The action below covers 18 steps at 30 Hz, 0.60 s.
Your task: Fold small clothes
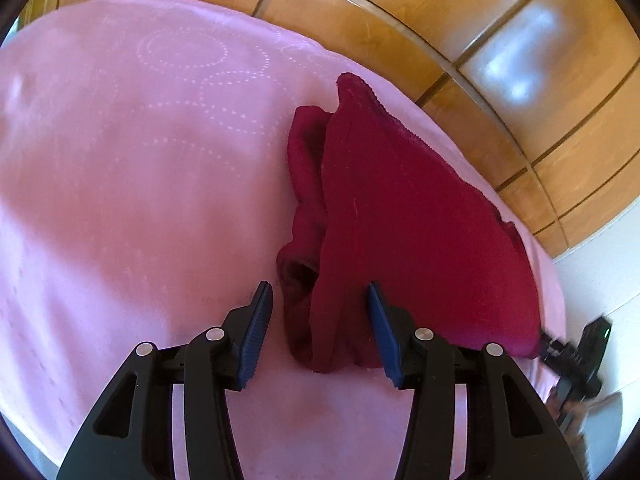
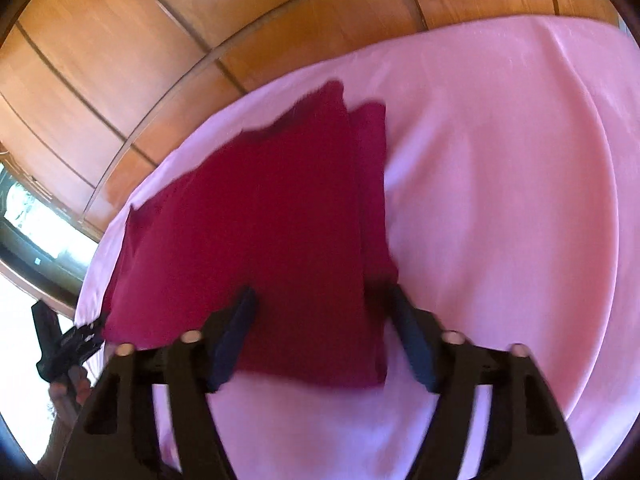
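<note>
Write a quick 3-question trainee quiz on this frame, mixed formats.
1. True or false: the left tool is shut on the dark red garment.
2. Multiple choice: the garment lies on
A. a bare wooden floor
B. a pink sheet
C. a white towel
3. Fill in: behind the sheet stand glossy ______ panels.

Key
1. False. In both wrist views the blue pads stand apart; the left tool straddles the garment's near end, and the right tool is open over it too.
2. B
3. wooden
</note>
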Available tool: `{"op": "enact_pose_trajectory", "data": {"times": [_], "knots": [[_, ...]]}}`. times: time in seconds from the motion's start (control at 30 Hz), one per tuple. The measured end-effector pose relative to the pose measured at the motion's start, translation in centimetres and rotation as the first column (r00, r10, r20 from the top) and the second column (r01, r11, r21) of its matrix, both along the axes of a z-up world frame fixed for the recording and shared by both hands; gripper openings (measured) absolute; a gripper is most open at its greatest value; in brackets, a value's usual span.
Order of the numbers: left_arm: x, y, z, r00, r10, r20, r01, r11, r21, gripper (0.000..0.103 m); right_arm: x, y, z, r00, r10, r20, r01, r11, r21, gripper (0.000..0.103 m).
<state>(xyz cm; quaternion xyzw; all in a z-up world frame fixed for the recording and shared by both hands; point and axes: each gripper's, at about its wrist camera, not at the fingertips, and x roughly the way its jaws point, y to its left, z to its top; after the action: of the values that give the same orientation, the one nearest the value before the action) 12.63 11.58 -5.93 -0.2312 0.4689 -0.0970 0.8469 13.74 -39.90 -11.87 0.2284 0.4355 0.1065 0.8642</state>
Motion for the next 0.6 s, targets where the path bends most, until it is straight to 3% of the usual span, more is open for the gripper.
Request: {"op": "enact_pose_trajectory", "data": {"times": [0.03, 0.07, 0.1, 0.13, 0.2, 0.4, 0.6], "knots": [[-0.1, -0.1, -0.1, 1.000, -0.007, 0.004, 0.007, 1.000, -0.007, 0.023, -0.3, 0.2, -0.3, 1.000, -0.006, 0.003, 0.006, 1.000, -0.031, 0.035], [0.0, -0.3, -0.2, 1.000, -0.019, 0.004, 0.019, 1.000, -0.009, 0.019, -0.4, 0.6, -0.5, 1.000, -0.011, 0.006, 0.011, 0.999, -0.042, 0.030], [0.2, -0.7, -0.1, 1.000, -0.031, 0.004, 0.031, 1.000, 0.006, 0.014, -0.3, 0.6, -0.5, 1.000, -0.018, 0.005, 0.018, 0.999, -0.037, 0.018], [0.2, -1.1, 0.2, 0.999, -0.044, 0.006, 0.044, 0.999, 0.030, 0.010, -0.3, 0.5, -0.3, 1.000, -0.027, 0.002, 0.027, 0.999, -0.023, 0.015], [-0.3, -1.2, 1.2, 0.998, -0.067, 0.022, 0.065, 0.996, 0.064, 0.008, -0.9, 0.5, 0.6, 0.999, -0.035, 0.028, 0.036, 0.999, -0.033, 0.012], [-2.2, -0.5, 2.5, 0.995, -0.103, 0.010, 0.102, 0.992, 0.070, 0.008, -3.8, 0.2, 3.6, 0.997, 0.010, 0.072, -0.007, 0.999, -0.043, 0.010], [-6.4, -0.1, 2.6, 0.994, -0.109, -0.019, 0.110, 0.991, 0.072, 0.008, -8.3, -0.1, 1.9, 0.999, 0.046, -0.005, -0.047, 0.997, -0.067, 0.009]]}}
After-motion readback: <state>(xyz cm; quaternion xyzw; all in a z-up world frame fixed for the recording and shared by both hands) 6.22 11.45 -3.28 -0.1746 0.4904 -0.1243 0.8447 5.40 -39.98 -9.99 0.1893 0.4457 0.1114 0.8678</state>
